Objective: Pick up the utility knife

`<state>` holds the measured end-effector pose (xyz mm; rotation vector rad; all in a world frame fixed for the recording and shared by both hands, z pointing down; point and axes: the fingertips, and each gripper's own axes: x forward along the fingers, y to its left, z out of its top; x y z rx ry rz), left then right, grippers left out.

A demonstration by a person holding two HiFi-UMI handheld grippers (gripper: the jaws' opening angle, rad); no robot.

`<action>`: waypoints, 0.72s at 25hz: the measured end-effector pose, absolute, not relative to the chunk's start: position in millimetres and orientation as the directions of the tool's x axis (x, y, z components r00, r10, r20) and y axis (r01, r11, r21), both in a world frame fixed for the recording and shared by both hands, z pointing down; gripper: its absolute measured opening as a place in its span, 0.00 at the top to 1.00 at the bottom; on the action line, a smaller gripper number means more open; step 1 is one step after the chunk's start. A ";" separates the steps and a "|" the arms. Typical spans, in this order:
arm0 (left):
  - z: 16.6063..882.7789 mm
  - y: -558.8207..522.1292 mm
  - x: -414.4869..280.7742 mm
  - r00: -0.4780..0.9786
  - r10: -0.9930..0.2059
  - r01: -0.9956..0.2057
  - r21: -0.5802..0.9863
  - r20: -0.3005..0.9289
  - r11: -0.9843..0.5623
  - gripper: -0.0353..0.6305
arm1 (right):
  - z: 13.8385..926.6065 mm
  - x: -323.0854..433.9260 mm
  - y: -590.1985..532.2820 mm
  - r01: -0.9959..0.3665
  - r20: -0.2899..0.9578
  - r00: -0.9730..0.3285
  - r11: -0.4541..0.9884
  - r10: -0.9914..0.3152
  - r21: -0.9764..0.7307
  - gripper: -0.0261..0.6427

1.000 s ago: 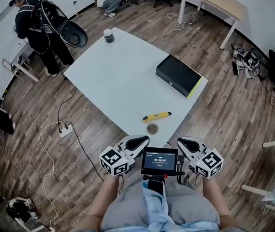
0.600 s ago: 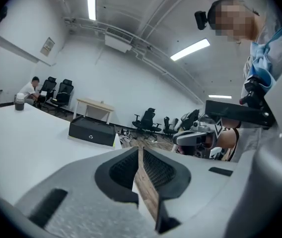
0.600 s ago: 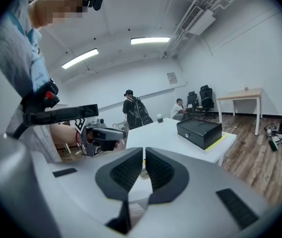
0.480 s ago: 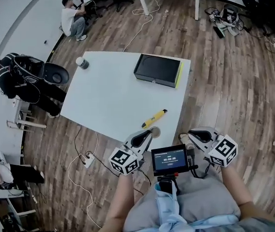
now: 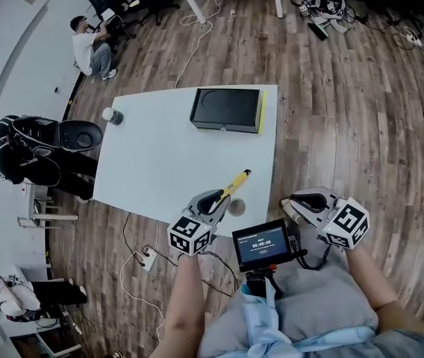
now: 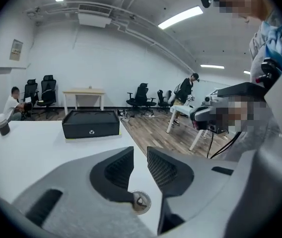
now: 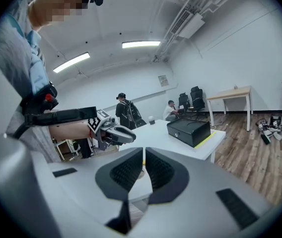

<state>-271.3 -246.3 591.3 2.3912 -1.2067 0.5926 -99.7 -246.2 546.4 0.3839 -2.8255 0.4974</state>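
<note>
Overhead, utility knife shows; left gripper view lacks it.

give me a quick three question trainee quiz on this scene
1. True or false: the utility knife lies on the floor.
2. Which is nearest the knife: A black box, B cup, C round disc?
3. Which gripper is nearer the knife?
Key: 1 false, it lies on the table. 2 C. 3 the left gripper; its fingers have just been opening, with nothing between them.
</note>
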 end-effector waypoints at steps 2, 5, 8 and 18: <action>597.5 -252.2 -270.7 0.541 -0.629 -0.809 0.141 0.559 -0.570 0.82 | 548.3 -98.9 -248.7 -0.303 0.286 -0.933 0.905 -0.217 -0.300 0.91; 608.4 -258.5 -269.9 0.539 -0.584 -0.789 0.122 0.608 -0.602 0.81 | 549.5 -96.3 -252.4 -0.312 0.292 -0.930 0.900 -0.223 -0.304 0.91; 624.0 -261.5 -268.5 0.526 -0.523 -0.763 0.100 0.671 -0.639 0.80 | 550.2 -91.8 -256.2 -0.322 0.295 -0.927 0.896 -0.232 -0.307 0.91; 673.0 -270.4 -271.9 0.455 -0.375 -0.715 0.080 0.808 -0.694 0.74 | 557.9 -74.8 -267.2 -0.360 0.312 -0.914 0.874 -0.260 -0.327 0.91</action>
